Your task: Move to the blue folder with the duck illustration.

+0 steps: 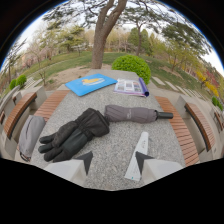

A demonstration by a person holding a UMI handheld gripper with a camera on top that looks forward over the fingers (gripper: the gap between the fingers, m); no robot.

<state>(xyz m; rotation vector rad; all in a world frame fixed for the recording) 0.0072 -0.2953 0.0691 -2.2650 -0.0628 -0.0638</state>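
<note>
My claw [113, 161] gapes wide, empty, over the counter [110, 145]; beyond the black gloves [75, 136] lies the blue folder [91, 83].

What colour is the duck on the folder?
Yellow, on the blue folder; it shows best in the gripper view.

You're outdoors in a park, daylight. Speckled granite tabletop [112, 145], wooden slatted benches [181, 131] on both sides. Beyond it a tree trunk [102, 35], a round clipped bush [132, 65], grass and more trees.
</note>
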